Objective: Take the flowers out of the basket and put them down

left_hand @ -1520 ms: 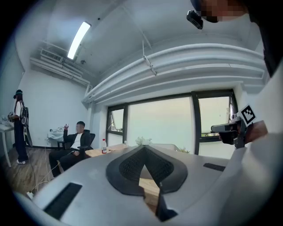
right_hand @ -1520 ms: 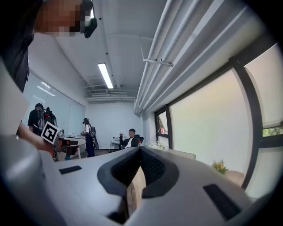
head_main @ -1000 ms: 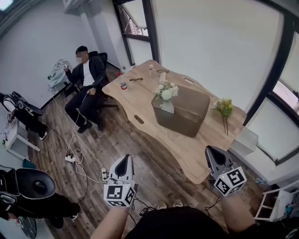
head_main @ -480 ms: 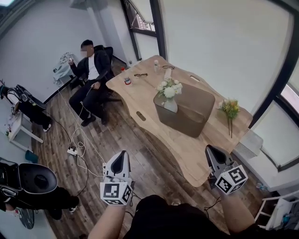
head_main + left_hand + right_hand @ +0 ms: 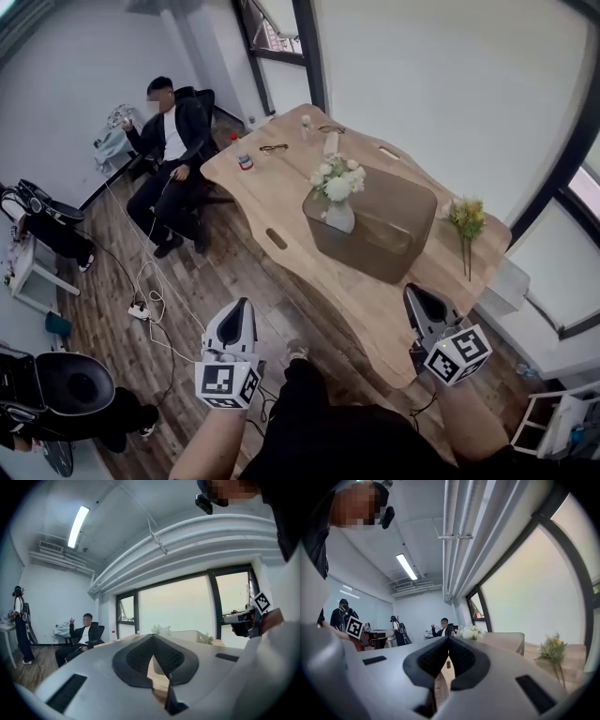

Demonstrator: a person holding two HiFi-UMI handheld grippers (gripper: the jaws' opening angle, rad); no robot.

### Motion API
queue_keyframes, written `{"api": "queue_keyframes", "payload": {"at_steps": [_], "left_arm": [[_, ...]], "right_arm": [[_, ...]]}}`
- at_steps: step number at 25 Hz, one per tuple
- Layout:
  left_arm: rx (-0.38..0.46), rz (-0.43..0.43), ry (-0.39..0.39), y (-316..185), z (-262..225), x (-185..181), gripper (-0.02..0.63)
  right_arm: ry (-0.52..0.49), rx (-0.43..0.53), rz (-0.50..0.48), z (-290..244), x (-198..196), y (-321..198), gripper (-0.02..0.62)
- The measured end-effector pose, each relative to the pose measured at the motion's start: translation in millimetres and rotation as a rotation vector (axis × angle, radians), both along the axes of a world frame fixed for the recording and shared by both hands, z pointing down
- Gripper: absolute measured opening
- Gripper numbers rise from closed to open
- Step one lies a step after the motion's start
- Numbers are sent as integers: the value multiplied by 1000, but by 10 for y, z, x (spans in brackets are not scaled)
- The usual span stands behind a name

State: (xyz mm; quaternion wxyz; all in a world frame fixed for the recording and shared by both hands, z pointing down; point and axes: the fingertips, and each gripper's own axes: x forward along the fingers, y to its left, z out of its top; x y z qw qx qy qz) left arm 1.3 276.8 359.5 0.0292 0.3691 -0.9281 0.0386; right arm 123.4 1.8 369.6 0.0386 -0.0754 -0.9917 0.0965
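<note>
1. A light wooden table [image 5: 281,202] carries the basket and both lots of flowers.
2. A brown-grey rectangular fabric basket [image 5: 394,230] sits mid-table.
3. A white flower bunch [image 5: 337,181] rises from the basket's left end (not yet taken out).
4. A yellow-green flower sprig [image 5: 466,220] lies on the table, right of the basket.
5. The left gripper [image 5: 242,306] and right gripper [image 5: 413,293] hang near the table's front edge, both clenched on nothing.

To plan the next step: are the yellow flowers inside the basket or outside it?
Outside: the yellow flowers are on the table, right of the basket, apart from it.

Grey left claw [image 5: 243,306] and right claw [image 5: 412,292] (black-padded) bear black-and-white marker cubes [image 5: 228,384].
</note>
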Motion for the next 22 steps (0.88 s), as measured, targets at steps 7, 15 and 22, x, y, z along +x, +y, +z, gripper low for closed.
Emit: {"api": "queue_keyframes", "payload": {"at_steps": [7,15,22], "left_arm": [[-11,138,18,-405,85,-705,0],[52,256,39,-886,187,-1637,0],[87,375,36,-1226,64,-2270,0]], "right_arm": [[-18,32,102,-108,-641,-84,23],[59,80,199,-8,-1354,-229,23],[102,114,268,-81,-1948,-288,23]]}}
